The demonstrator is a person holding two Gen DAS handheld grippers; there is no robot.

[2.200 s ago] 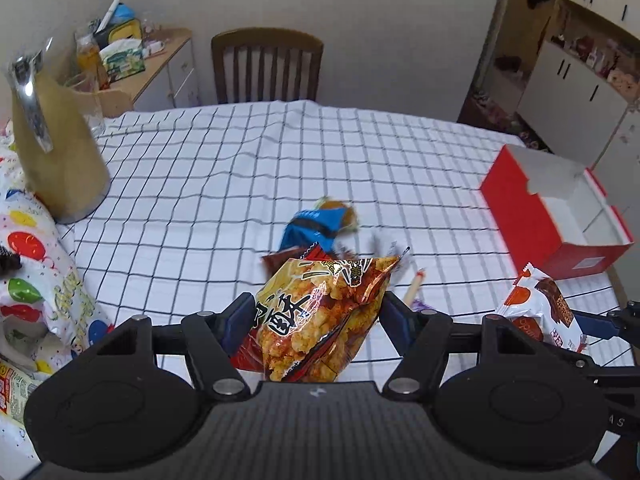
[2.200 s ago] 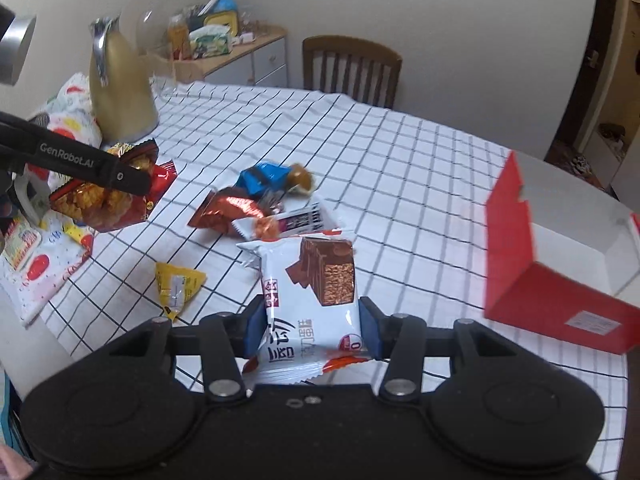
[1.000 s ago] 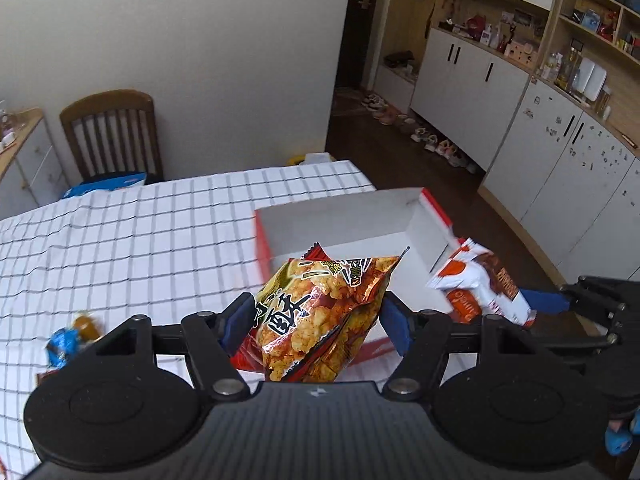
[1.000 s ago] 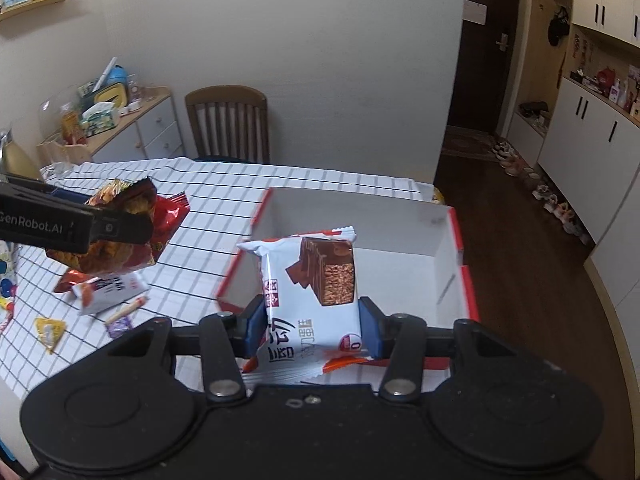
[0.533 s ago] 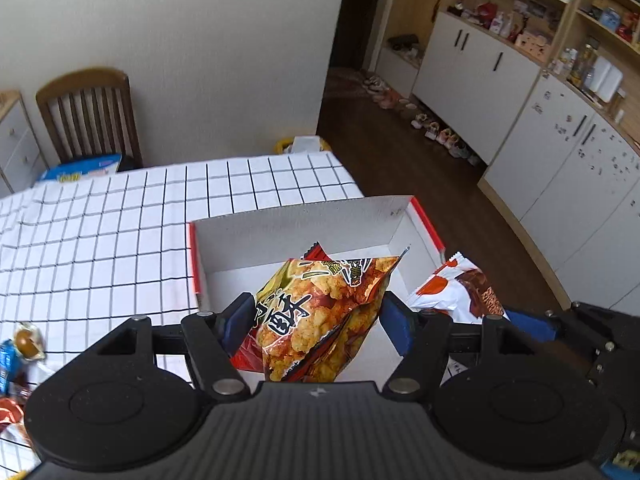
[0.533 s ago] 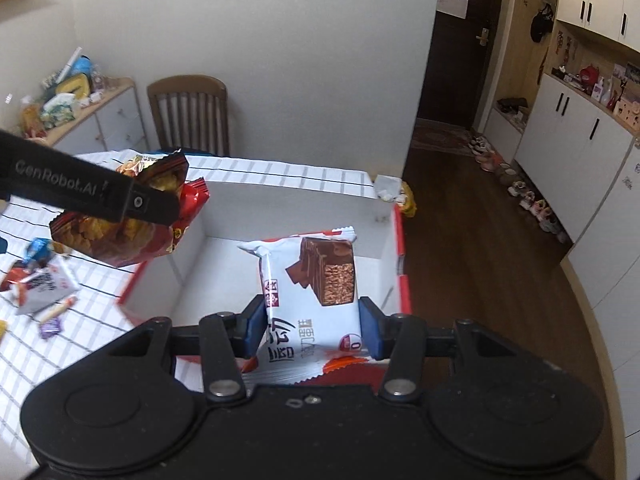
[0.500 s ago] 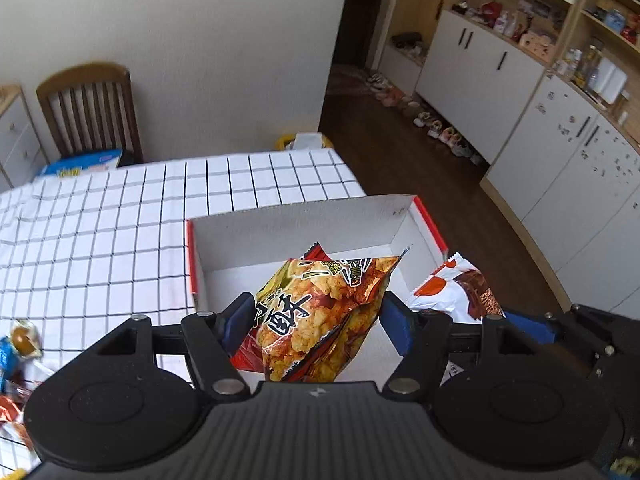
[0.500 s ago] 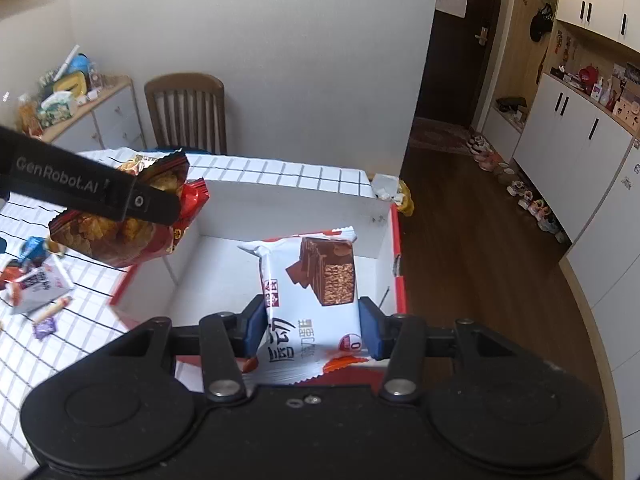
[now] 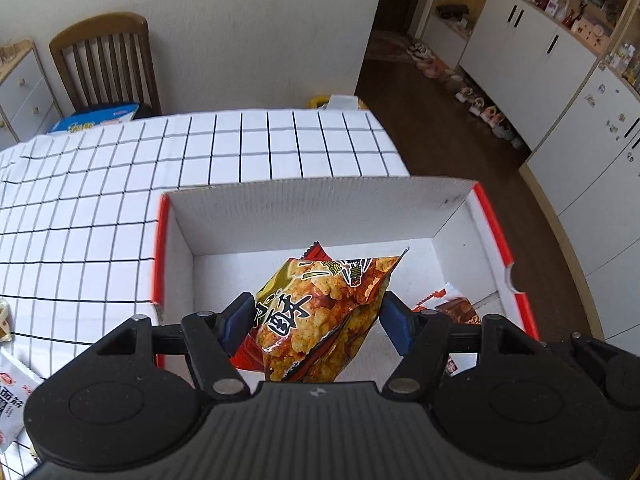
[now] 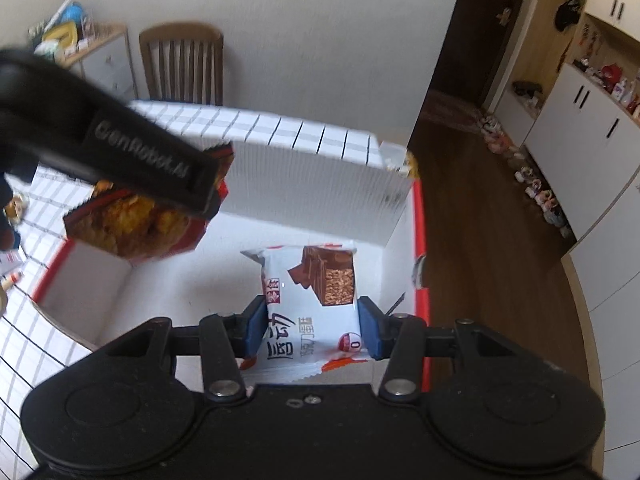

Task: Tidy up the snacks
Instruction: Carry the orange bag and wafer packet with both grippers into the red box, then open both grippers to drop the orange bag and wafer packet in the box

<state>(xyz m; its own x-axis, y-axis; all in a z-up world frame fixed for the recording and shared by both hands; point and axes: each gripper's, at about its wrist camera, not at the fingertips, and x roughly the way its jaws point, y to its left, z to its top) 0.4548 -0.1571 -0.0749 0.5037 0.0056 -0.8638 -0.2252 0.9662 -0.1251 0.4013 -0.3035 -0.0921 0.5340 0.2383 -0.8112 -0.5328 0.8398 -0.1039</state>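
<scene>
Wooden slat-back chair (image 9: 106, 62) at 11 o'clock against a pale wall, blue-and-white packet (image 9: 96, 119) on its seat. Grey drawer unit (image 9: 22, 92) at 10 o'clock. White black-grid tablecloth (image 9: 120, 184) across 9 o'clock. White cupboards with dark handles (image 9: 560, 80) at 2 o'clock; row of shoes (image 9: 472, 92) along their foot on dark wooden floor (image 9: 460, 148). Cluttered sideboard top (image 10: 68, 40) at 10 o'clock in right wrist view.
</scene>
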